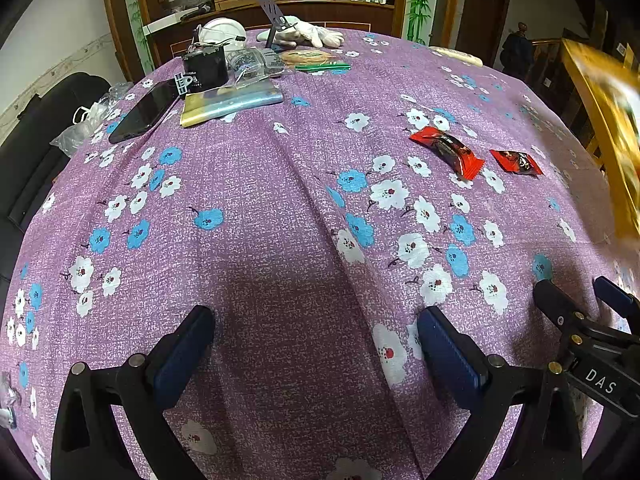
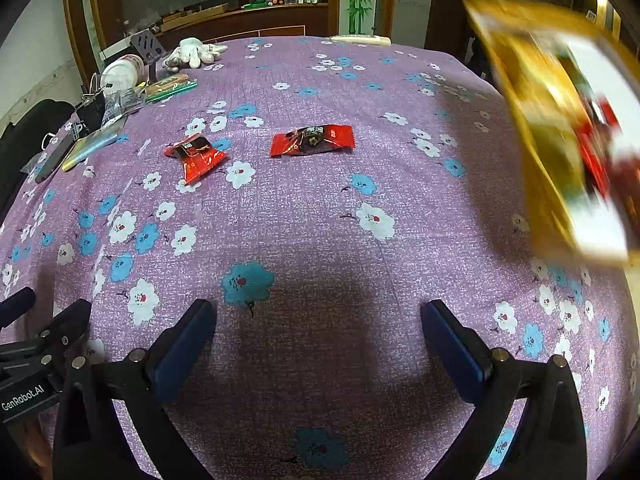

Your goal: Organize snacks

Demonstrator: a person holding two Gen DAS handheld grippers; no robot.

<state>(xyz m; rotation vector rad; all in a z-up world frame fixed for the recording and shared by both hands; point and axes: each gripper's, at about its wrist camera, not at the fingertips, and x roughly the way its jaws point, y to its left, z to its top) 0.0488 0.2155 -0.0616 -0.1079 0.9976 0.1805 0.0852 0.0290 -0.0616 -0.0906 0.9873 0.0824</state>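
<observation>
Ahead of both grippers, on the flowered cloth (image 2: pixel 320 216), lie two red snack packets, well apart from either set of jaws. Right gripper (image 2: pixel 318 340): jaws spread wide, nothing between them, over bare cloth. Left gripper (image 1: pixel 316 344): the same, wide and empty.

From the right wrist view the nearer packet (image 2: pixel 312 140) sits almost straight ahead and up-table, long axis running across the view, so the open jaws straddle its length rather than its width. The second packet (image 2: pixel 196 156) lies to its left, long axis slanting down toward the right. From the left wrist view both packets sit far off to the right (image 1: pixel 448 148) (image 1: pixel 516 162). By that reading the right gripper is the better placed for the nearer packet. A turn of the wrist would probably be needed to close across its narrow side.

A yellow box (image 2: pixel 560 128), likely the place for the snacks, stands at the right edge in both views. It is heavily blurred and cut off by the frame; its opening and whether it rests on the table cannot be made out. Red shapes show against it, possibly more packets, but too smeared to say.

Clutter at the far left corner, a phone (image 1: pixel 144 112), gloves (image 1: pixel 308 34), a dark pot (image 1: pixel 206 66), stays well clear of the packets.
</observation>
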